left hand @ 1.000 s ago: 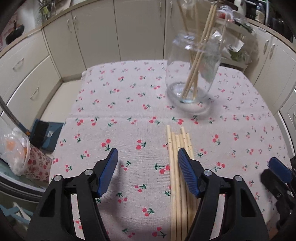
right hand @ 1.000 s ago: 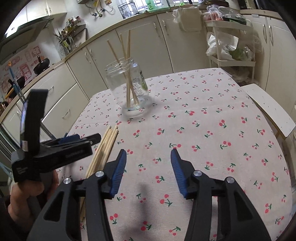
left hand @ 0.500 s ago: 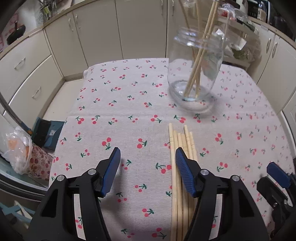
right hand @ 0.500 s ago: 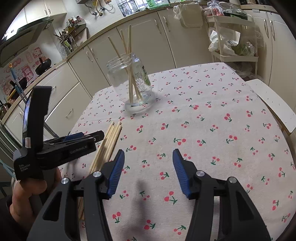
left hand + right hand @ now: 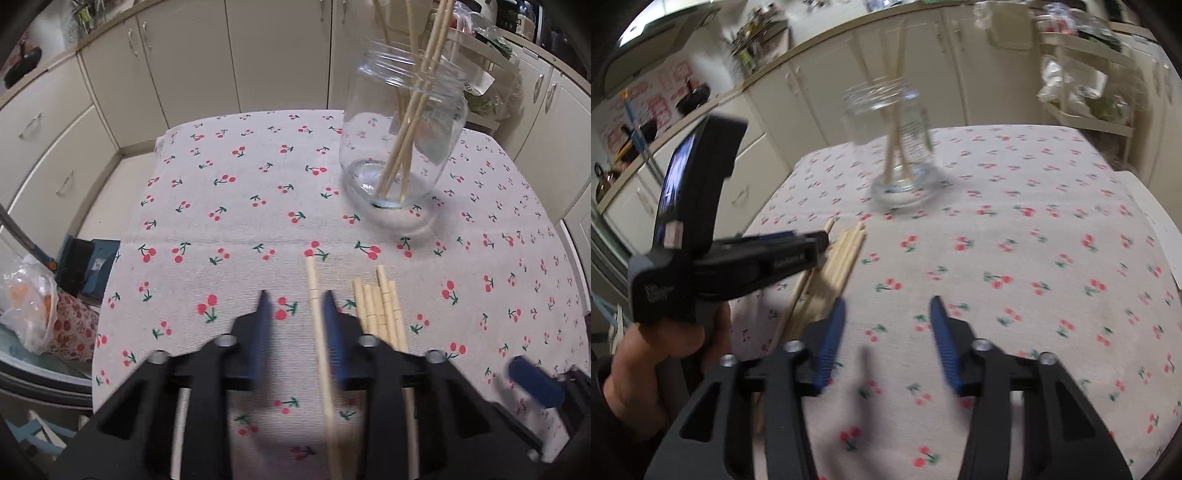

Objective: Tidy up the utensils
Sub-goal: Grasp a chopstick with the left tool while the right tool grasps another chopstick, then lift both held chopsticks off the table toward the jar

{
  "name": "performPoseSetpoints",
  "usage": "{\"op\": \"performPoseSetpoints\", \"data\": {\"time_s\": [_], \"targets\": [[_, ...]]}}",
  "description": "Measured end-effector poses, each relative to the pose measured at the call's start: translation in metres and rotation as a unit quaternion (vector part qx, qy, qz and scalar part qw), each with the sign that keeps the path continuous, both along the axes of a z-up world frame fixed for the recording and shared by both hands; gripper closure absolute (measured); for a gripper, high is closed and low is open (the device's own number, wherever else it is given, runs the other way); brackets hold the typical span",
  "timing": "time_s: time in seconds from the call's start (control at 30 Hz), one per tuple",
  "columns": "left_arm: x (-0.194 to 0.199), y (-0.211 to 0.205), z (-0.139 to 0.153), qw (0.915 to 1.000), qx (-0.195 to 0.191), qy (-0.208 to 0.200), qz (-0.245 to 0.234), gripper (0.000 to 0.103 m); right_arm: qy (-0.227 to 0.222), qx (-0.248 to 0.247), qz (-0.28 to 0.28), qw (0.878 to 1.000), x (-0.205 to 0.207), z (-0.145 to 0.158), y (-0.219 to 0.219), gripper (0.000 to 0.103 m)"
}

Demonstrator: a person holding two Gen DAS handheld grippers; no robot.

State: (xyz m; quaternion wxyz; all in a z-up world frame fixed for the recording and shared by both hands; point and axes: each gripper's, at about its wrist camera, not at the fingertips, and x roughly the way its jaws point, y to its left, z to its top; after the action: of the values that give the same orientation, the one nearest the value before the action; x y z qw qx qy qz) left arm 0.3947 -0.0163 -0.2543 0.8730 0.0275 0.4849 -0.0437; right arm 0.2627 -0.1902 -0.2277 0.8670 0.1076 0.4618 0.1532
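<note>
One pale wooden chopstick (image 5: pixel 317 314) now apart from bundle of matching sticks (image 5: pixel 380 310), between narrowing left gripper (image 5: pixel 295 314) jaws, unclamped; right gripper (image 5: pixel 886 325) narrowing, empty; clear glass jar (image 5: pixel 402 147) beyond

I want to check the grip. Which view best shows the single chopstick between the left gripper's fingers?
The left wrist view: the chopstick lies against one pad, apart from the bundle. The right wrist view shows only its tip, past the left gripper.

A cherry-print cloth (image 5: pixel 236 206) covers the table. Cream cabinets (image 5: pixel 280 55) line the walls. A plastic bag (image 5: pixel 29 306) and blue box (image 5: pixel 88 266) sit left; shelves (image 5: pixel 1086 92) stand right.
</note>
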Motion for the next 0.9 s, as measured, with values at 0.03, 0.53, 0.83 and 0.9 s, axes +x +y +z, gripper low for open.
{"op": "performPoseSetpoints", "data": {"time_s": [0.03, 0.53, 0.83, 0.9], "targets": [[0.0, 0.005, 0.0, 1.0, -0.002, 0.001, -0.001, 0.085, 0.002, -0.002, 0.003, 1.0, 0.003, -0.001, 0.004, 0.066], [-0.008, 0.015, 0.0, 0.9993, -0.025, -0.009, -0.027, 0.085, 0.021, -0.076, 0.037, 0.996, 0.04, -0.013, 0.032, 0.076], [-0.004, 0.01, 0.001, 0.9953, -0.065, 0.011, -0.071, 0.097, 0.022, -0.119, 0.084, 0.989, 0.053, -0.012, 0.044, 0.096], [-0.004, 0.012, -0.001, 0.9923, -0.086, 0.021, -0.087, 0.097, 0.029, -0.118, 0.084, 0.989, 0.051, -0.012, 0.031, 0.097]]}}
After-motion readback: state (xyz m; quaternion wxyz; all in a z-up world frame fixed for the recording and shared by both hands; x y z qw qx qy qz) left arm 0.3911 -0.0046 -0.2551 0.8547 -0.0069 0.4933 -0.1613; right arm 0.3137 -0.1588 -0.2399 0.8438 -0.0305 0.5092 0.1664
